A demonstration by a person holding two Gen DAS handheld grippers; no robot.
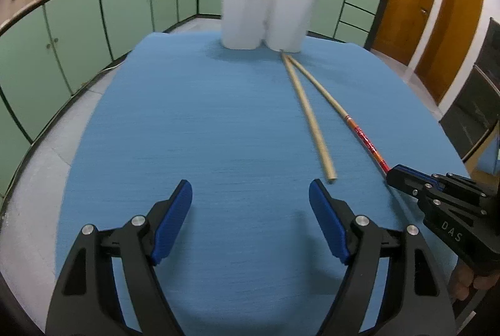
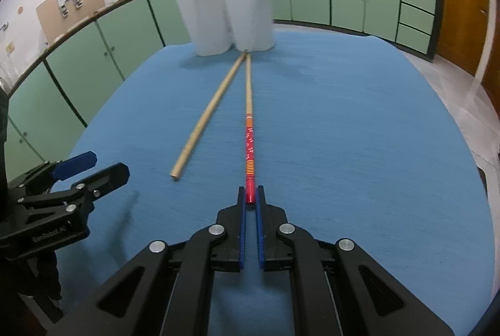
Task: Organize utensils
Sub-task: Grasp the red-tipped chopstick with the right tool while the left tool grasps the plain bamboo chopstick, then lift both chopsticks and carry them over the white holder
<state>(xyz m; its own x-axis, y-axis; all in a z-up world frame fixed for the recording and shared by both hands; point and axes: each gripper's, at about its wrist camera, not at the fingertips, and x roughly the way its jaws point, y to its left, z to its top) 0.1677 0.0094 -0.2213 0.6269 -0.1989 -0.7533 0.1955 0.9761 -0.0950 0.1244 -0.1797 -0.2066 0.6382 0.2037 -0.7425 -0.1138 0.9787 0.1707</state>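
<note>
While the right gripper point(image 2: 251, 195) pinches the red-handled chopstick point(image 2: 249, 145) at its painted end, the tip rests against the white holder point(image 2: 231, 20) on the blue tabletop point(image 2: 343, 132). Light, stiff and slick, it likely pivots in an end grip. Left gripper point(image 1: 250, 211) jaws are spread, empty, near the plain chopstick point(image 1: 309, 114).

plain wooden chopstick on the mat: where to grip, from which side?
Grip the plain chopstick at its thick near end, coming from above with the open left gripper, jaws across the shaft. It lies flat; the far tip nearly touches the white holder and the red chopstick.
</note>
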